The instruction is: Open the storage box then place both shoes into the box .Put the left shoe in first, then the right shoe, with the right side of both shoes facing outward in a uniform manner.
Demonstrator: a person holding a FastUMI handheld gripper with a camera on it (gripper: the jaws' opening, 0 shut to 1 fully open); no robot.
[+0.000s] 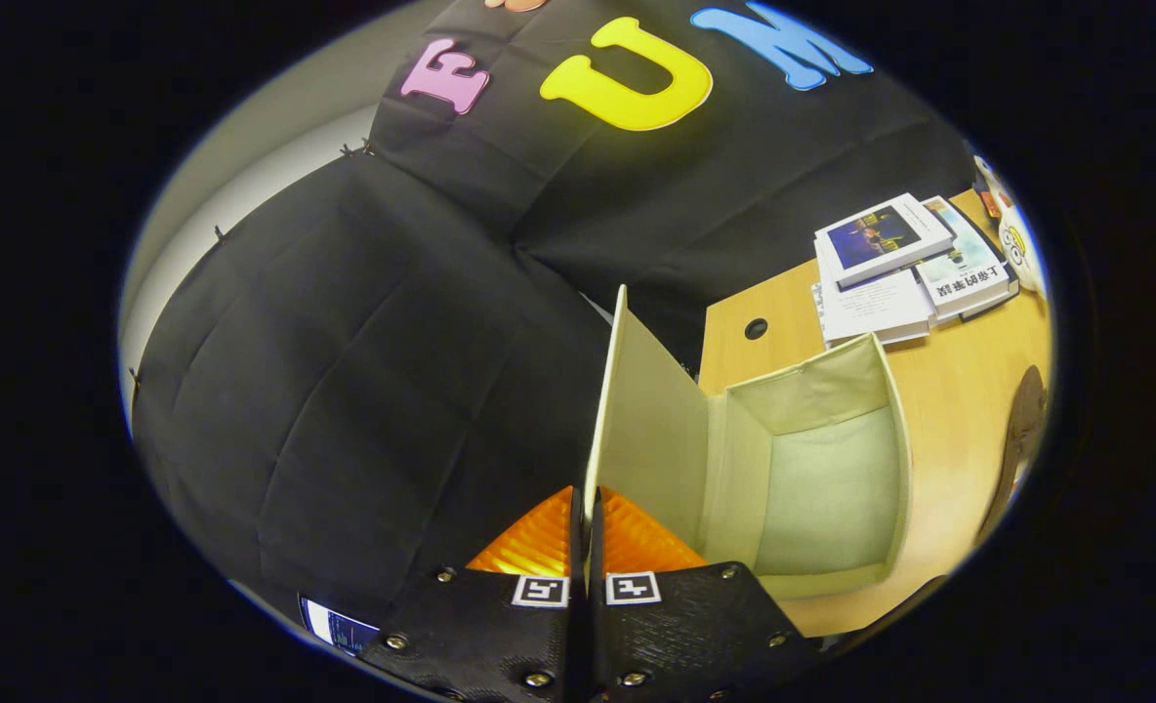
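Between the closed fingers of the gripper (586, 508), the pale fabric lid flap (644, 420) of the cream fabric storage box (832, 488) is pinched and held upright. Opening is judged nearly done. Next, release is called for; the wooden table (959, 391) bears stacked books (895, 268).

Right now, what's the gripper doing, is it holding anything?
Gripper: shut on the lid of the storage box, both fingers pinching its edge, lid raised open.
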